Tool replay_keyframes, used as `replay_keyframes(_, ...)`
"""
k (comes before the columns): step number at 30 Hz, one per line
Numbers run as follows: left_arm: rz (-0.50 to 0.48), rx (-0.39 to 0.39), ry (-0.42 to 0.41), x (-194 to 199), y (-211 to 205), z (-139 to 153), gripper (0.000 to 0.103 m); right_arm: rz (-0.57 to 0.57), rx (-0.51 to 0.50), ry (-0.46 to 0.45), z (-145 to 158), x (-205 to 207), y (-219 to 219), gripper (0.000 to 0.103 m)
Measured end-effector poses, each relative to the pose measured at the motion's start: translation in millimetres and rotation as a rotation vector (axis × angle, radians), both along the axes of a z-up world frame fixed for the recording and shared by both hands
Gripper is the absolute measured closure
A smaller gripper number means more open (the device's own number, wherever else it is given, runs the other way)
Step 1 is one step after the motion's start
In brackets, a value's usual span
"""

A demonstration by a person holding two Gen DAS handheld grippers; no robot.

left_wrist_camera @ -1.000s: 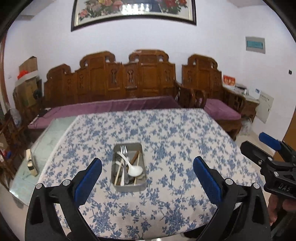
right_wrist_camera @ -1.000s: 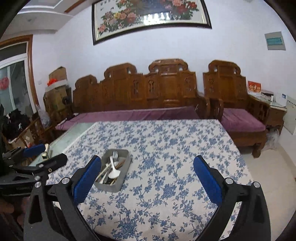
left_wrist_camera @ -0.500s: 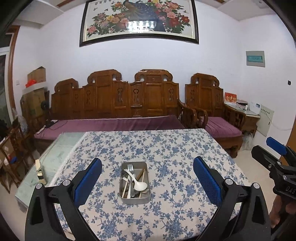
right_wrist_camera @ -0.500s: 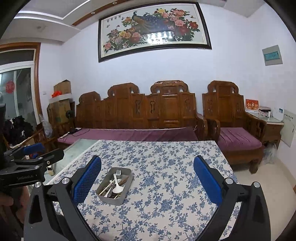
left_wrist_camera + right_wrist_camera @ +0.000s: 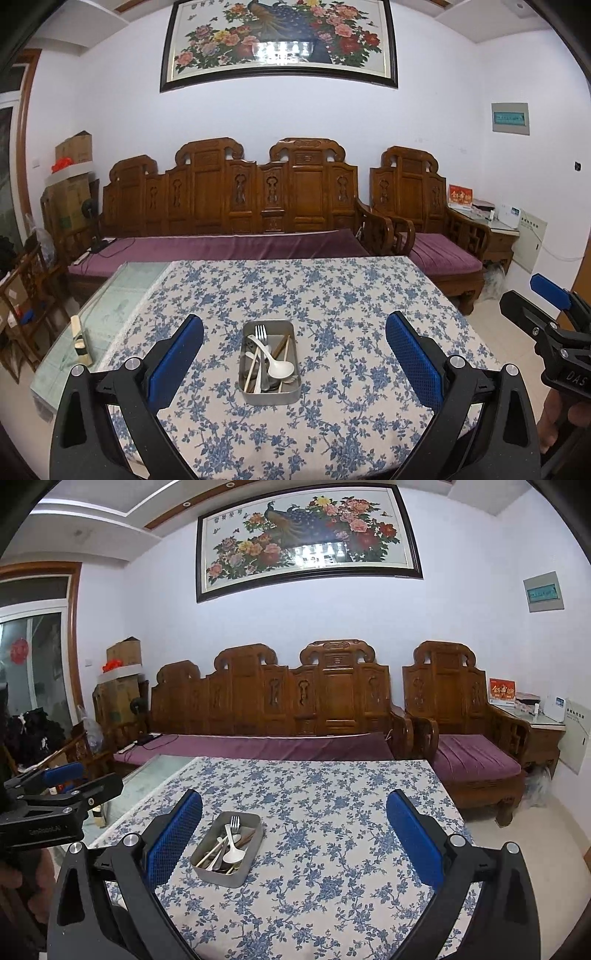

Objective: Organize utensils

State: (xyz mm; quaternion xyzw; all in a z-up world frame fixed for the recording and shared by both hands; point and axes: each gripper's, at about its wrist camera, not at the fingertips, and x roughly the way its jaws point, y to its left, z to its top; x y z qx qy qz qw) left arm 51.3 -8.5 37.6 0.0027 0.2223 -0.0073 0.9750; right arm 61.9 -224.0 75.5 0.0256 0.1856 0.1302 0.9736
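While hanging at 6 o'clock of the tray, left gripper (image 5: 294, 324): jaws spread wide, nothing between the blue pads, well short of the tray.
Right gripper (image 5: 295, 799): likewise released and empty, off toward 4 o'clock of the tray and held clear of the table.
Tray (image 5: 271, 398): metal, oblong, flat on the flowered tablecloth (image 5: 351, 295), long side running 12 to 6 o'clock.
Utensils: all gathered inside the tray; none visible loose on the cloth.
White spoon (image 5: 279, 369): on top of the heap, bowl toward 5 o'clock, handle toward 11.
Fork (image 5: 260, 332): tines up at the 12 o'clock end.
Chopsticks (image 5: 284, 345): a brown pair along the 3 o'clock wall, paler sticks toward 7 o'clock.
Order inside: mixed and crossing, not sorted by kind.
Change over the last second: both views pitched upward and drawn back, with the whole painting now in sight and the tray lower and a little smaller in the left wrist view; tray and contents lying just as before.
Meaning for the task: no reach toward the tray under way; fits a retreat after the last piece went in, or a pause ahead of sorting the heap. Cannot tell which.
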Motion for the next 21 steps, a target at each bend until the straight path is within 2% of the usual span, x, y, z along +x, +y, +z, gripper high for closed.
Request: replay_keyframes(21, 0.002, -0.001, -0.001, -1.5, 1.9, -2.6, 0.008, 0.000, 0.001, 0.003, 0.1, 0.1, 0.3, 0.003)
